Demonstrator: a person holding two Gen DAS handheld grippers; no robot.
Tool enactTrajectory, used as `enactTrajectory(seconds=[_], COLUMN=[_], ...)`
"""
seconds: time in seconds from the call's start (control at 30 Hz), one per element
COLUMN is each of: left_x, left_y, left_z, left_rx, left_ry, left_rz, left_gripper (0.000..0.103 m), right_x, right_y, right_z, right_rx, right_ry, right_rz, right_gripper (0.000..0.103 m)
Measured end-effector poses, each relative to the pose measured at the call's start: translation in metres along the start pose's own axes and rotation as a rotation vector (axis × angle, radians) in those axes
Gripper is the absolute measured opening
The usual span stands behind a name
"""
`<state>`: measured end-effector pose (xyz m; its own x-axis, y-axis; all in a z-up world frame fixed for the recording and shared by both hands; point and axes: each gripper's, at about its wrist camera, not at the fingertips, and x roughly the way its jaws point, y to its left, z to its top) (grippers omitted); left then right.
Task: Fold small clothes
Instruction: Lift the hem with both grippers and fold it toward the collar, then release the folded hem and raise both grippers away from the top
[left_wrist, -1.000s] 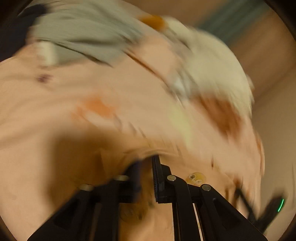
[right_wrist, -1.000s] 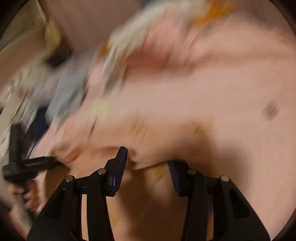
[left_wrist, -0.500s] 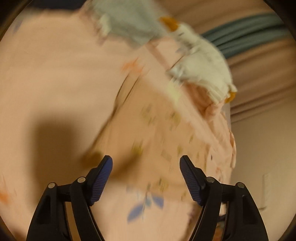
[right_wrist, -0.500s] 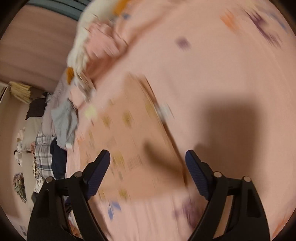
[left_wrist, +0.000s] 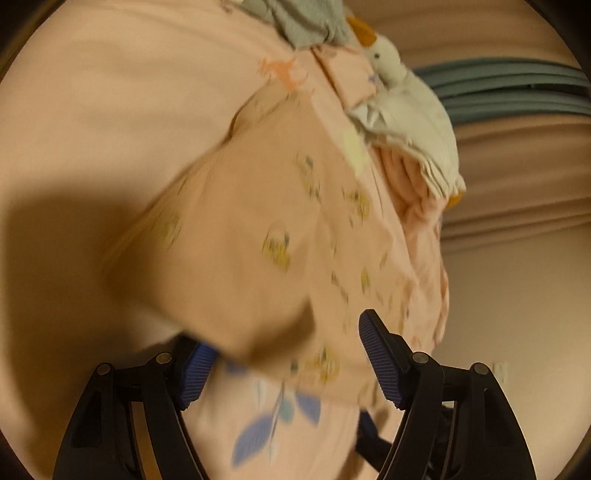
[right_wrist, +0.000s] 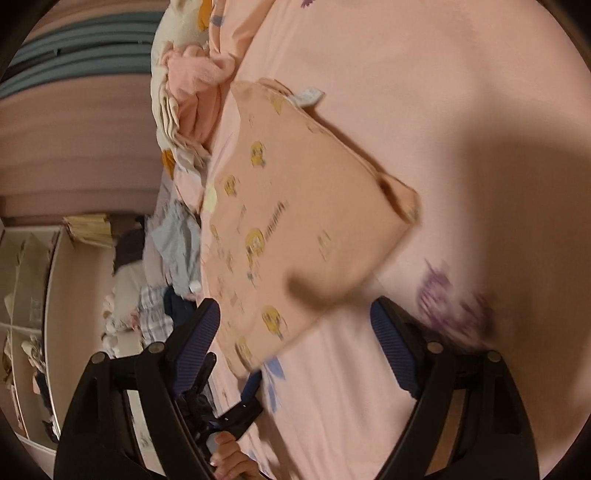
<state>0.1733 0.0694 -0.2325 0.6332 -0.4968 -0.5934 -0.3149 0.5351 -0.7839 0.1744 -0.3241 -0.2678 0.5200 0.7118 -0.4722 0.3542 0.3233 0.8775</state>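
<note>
A small peach garment (left_wrist: 258, 258) with yellow prints lies folded in a rough rectangle on the pink bedsheet (left_wrist: 92, 110). My left gripper (left_wrist: 290, 360) is open just short of its near corner; the pads do not touch the cloth. In the right wrist view the same garment (right_wrist: 295, 221) lies flat with a white label at its far edge. My right gripper (right_wrist: 295, 343) stands open in front of its near edge, holding nothing. The left gripper (right_wrist: 221, 402) also shows low in that view, held by a hand (right_wrist: 229, 461).
A white plush goose (left_wrist: 406, 103) and a crumpled pink cloth (right_wrist: 195, 85) lie beyond the garment. A grey garment (left_wrist: 306, 22) sits at the far edge. More loose clothes (right_wrist: 173, 240) are heaped along the bed's side, with shelves (right_wrist: 22, 295) past them.
Both grippers went from closed on the peach cloth to wide open and drew back. The garment, earlier lifted and blurred, now lies folded on the sheet.
</note>
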Motion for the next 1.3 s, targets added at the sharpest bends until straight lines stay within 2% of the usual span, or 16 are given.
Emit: enactTrajectory(seconds=[0.07, 0.17, 0.2, 0.23, 0.27, 0.3, 0.4, 0.5, 0.67, 0.77, 0.83, 0.93, 1.03, 1.1, 1.2, 1.3], left_x=[0.003, 0.015, 0.018, 0.021, 0.023, 0.024, 0.016, -0.006, -0.046, -0.079, -0.096, -0.112, -0.115, -0.125, -0.147, -0.163], left_y=[-0.002, -0.017, -0.02, -0.026, -0.026, -0.026, -0.03, -0.042, -0.039, -0.031, -0.024, 0.0, 0.02, 0.029, 0.033, 0.032], left_z=[0.002, 0.001, 0.001, 0.0, 0.0, 0.001, 0.002, -0.006, -0.019, -0.048, -0.068, -0.088, -0.097, -0.095, -0.088, -0.085], left_rx=[0.048, 0.237, 0.278, 0.334, 0.362, 0.381, 0.393, 0.443, 0.351, 0.341, 0.351, 0.309, 0.314, 0.285, 0.267, 0.28], left_ry=[-0.06, -0.122, -0.126, -0.14, -0.152, -0.155, -0.162, -0.235, -0.197, -0.17, -0.146, -0.105, -0.068, -0.105, -0.147, -0.172], left_rz=[0.003, 0.074, 0.107, 0.206, 0.275, 0.302, 0.317, 0.322, 0.209, 0.179, 0.178, 0.191, 0.297, 0.353, 0.321, 0.362], left_gripper=[0.074, 0.071, 0.064, 0.033, 0.017, 0.016, 0.009, 0.002, 0.002, 0.002, 0.002, 0.002, 0.002, 0.002, 0.003, 0.006], right_x=[0.006, 0.017, 0.02, 0.024, 0.03, 0.038, 0.029, 0.008, -0.042, -0.072, -0.096, -0.107, -0.109, -0.11, -0.13, -0.15], right_y=[0.005, 0.015, 0.019, 0.021, 0.02, 0.011, 0.001, 0.007, 0.035, 0.034, 0.026, 0.009, -0.012, -0.033, -0.052, -0.038], right_z=[0.006, 0.013, 0.013, 0.014, 0.015, 0.016, 0.019, 0.018, -0.011, -0.04, -0.064, -0.096, -0.116, -0.116, -0.1, -0.097], right_rx=[-0.022, -0.071, -0.113, -0.157, -0.202, -0.21, -0.178, -0.164, -0.27, -0.283, -0.297, -0.319, -0.372, -0.337, -0.212, -0.28], right_ry=[-0.013, -0.065, -0.092, -0.113, -0.124, -0.115, -0.125, -0.119, -0.148, -0.151, -0.153, -0.117, -0.087, -0.079, -0.073, -0.13], right_rz=[0.002, -0.011, -0.027, -0.063, -0.136, -0.15, -0.028, 0.116, 0.064, 0.073, 0.036, -0.135, -0.285, -0.396, -0.373, -0.465], right_gripper=[0.085, 0.084, 0.071, 0.03, 0.004, 0.006, 0.007, 0.007, 0.005, 0.005, 0.005, 0.006, 0.006, 0.007, 0.011, 0.012])
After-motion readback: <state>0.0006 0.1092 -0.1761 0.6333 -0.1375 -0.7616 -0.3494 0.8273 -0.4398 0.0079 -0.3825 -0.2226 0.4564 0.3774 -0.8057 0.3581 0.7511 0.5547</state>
